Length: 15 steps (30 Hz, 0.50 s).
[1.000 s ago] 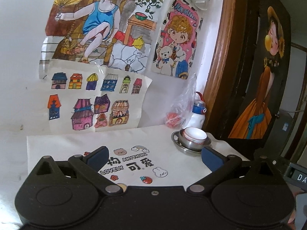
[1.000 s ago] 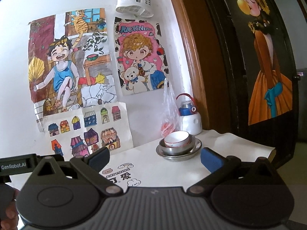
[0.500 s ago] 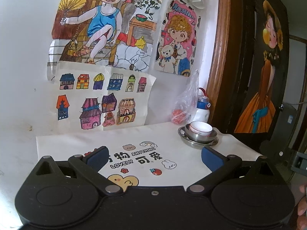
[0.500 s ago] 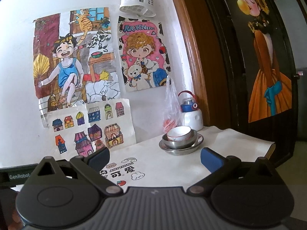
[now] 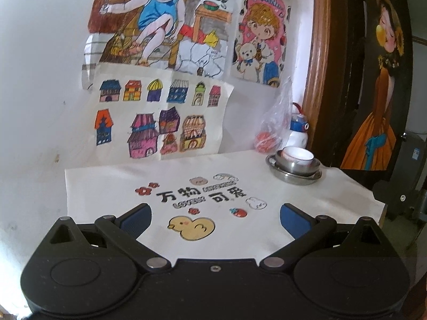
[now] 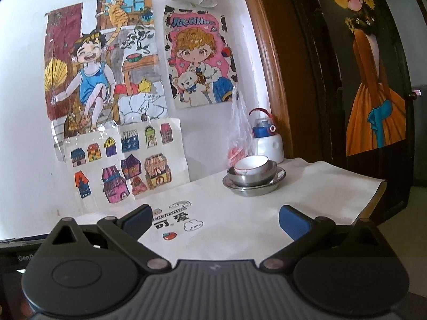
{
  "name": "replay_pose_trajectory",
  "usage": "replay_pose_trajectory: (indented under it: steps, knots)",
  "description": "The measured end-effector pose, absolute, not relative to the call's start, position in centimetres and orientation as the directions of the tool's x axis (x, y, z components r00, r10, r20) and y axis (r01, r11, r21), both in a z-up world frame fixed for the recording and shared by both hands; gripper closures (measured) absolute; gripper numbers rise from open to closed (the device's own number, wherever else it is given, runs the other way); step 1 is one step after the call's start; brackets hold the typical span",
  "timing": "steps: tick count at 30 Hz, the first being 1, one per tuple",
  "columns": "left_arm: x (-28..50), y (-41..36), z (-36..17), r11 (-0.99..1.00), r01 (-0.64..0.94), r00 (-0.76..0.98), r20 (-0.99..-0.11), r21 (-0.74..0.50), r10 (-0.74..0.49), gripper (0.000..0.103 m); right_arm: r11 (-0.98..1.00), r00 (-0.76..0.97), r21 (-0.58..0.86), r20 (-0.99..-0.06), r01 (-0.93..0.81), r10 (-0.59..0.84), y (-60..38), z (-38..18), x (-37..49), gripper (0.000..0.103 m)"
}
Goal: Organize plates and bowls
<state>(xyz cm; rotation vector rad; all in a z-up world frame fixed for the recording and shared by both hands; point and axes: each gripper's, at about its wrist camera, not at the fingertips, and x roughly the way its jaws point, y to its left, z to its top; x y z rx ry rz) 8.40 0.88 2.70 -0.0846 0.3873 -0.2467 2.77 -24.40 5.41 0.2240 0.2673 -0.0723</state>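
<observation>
Cloth-covered desk (image 5: pixel 307 208) below wall drawings | white bowl (image 6: pixel 251 164) nested in steel bowl (image 6: pixel 253 177) on steel plate (image 6: pixel 256 186), far right corner beside bottle (image 6: pixel 268 140) | my left tool (image 5: pixel 215 217) spread wide, empty | my right tool (image 6: pixel 214 218) likewise

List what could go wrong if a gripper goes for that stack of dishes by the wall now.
1. The white bowl sits tilted inside the steel bowl, so a pinch on its rim may slip or tip it.
2. The stack rests on a steel plate near the water bottle and a plastic bag; a wide-open right gripper could knock them.
3. The cloth overhangs the table edge; dragging the stack might pull it.
</observation>
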Motion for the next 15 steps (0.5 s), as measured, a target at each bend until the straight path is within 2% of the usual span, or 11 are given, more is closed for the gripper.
replay_pose_trajectory:
  steps: [15]
  knots:
    - [9.5, 1.2, -0.3, 0.979, 0.180, 0.892, -0.404, -0.099, -0.205, 0.001, 0.965, 0.948, 0.225, -0.311, 0.135, -0.060, -23.3, 1.9, 3.8, 0.000]
